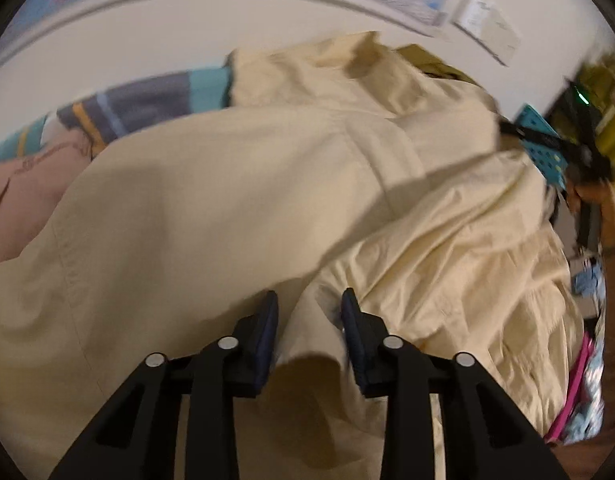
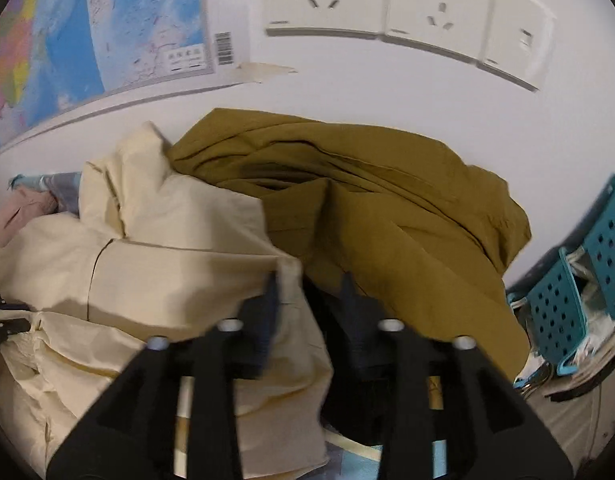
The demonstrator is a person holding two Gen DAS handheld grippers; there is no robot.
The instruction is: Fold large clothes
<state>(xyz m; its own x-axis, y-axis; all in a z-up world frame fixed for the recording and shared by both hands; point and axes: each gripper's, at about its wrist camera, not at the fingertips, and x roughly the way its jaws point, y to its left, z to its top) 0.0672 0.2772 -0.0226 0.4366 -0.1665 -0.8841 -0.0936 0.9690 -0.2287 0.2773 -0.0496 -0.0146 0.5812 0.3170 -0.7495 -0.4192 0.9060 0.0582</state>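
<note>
A large cream-coloured cotton garment (image 1: pixel 235 184) covers most of the work surface, spread in broad creased folds from the near edge to the far white wall (image 2: pixel 387 92); a seam runs across its middle and a thick bunched portion lies to the right in the left wrist view. Beyond and to the right of it lies a crumpled mustard-brown cloth garment (image 2: pixel 387 208), heaped against the wall and touching the cream garment's far right edge. A pale pink fabric item (image 1: pixel 23 200) sits at the far left, beside a striped grey and teal cloth (image 1: pixel 147 100). A teal perforated plastic basket (image 2: pixel 579 280) stands at the right, apart from the garments. A coloured wall map (image 2: pixel 87 32) and white wall sockets (image 2: pixel 387 4) are fixed above. The left gripper (image 1: pixel 309 308) is lowered over the near part of the cream garment, jaws partly apart with a ridge of cloth rising between them; whether the pads press on it cannot be determined. The right gripper (image 2: pixel 309 292) is blurred, jaws partly apart, with the cream garment's corner beside its left finger (image 2: pixel 269 300); no grasp is evident.
</note>
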